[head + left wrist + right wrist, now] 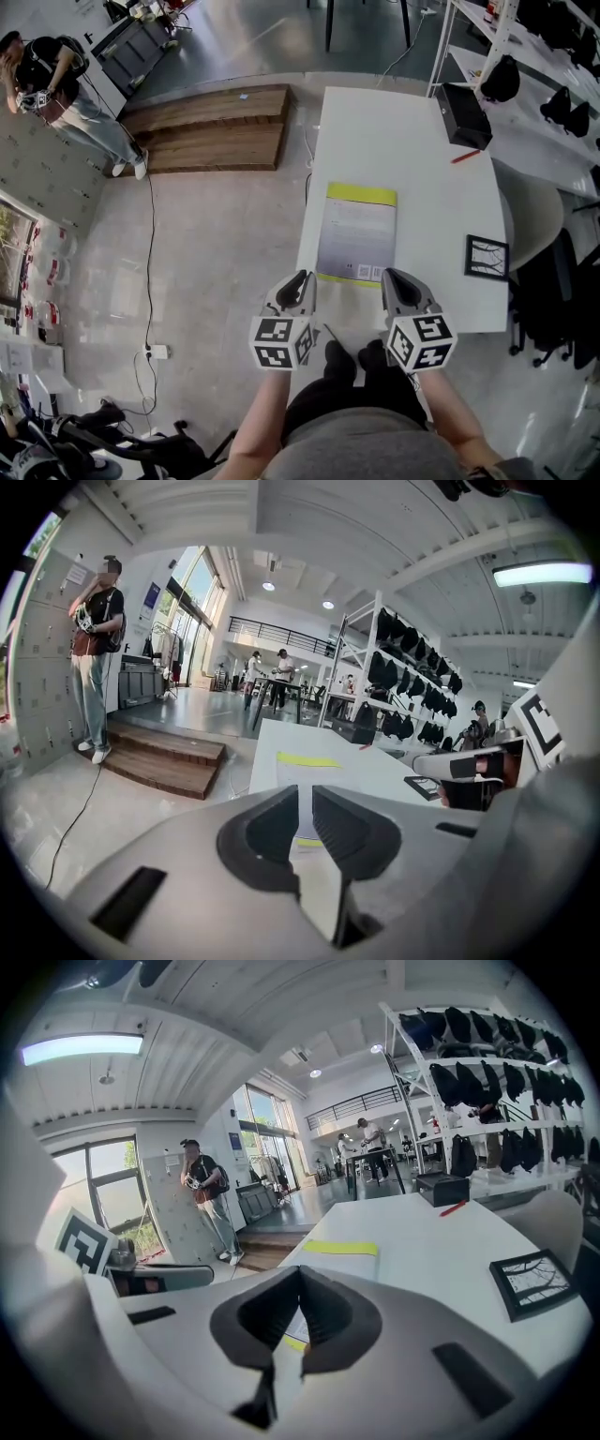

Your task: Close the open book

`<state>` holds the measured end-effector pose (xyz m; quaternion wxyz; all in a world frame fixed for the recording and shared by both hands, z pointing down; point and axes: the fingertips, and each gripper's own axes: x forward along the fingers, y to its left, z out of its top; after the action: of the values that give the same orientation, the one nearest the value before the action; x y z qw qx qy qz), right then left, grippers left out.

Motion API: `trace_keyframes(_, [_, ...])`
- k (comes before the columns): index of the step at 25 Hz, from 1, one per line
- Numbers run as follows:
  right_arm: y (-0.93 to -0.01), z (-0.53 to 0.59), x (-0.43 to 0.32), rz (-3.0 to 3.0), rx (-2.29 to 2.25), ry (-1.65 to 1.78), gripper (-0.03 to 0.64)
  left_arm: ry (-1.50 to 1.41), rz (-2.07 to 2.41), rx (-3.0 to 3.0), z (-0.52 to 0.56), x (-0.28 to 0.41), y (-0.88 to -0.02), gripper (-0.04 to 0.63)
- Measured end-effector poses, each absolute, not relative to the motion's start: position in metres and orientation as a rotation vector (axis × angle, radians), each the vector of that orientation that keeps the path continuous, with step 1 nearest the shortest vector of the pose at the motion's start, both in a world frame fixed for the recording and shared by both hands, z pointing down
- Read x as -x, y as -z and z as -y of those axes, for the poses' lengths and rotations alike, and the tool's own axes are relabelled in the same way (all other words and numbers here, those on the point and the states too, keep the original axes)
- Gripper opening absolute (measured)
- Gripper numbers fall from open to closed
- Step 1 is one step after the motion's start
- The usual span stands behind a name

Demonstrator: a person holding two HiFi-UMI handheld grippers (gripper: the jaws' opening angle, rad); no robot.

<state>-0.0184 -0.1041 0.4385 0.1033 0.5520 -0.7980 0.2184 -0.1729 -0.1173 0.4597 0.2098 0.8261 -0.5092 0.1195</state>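
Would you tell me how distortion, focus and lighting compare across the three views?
Head view: evenly lit and sharp, the white table bright without glare. Left gripper view: heavy fisheye, black corners, left gripper soft near the lens, ceiling lamp glaring. Right gripper view: same fisheye, right gripper soft, book in focus.

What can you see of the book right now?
The book lies flat and shut on the white table, by its near edge. It has a grey cover that looks like paper, a yellow-green band at the far end, and a thin yellow strip and small printed squares at the near end. Only the table touches it.
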Motion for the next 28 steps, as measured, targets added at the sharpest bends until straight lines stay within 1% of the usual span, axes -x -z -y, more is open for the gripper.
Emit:
trace_keyframes(21, [-0.42,0.104,-0.004,2.392,-1.752,-0.598,0.003,-0.319,1.423,-2.299,0.119,0.175,-0.456,0.049])
trace_keyframes(25, [-0.424,0.103,-0.003,2.378,-1.761,-0.606,0.003,-0.382,1.442,-2.33,0.116,0.177,-0.457,0.049])
trace_keyframes(28, [-0.425,0.102,-0.006,2.364,-1.766,-0.618,0.003,-0.375,1.428,-2.336,0.116,0.173,-0.455,0.049])
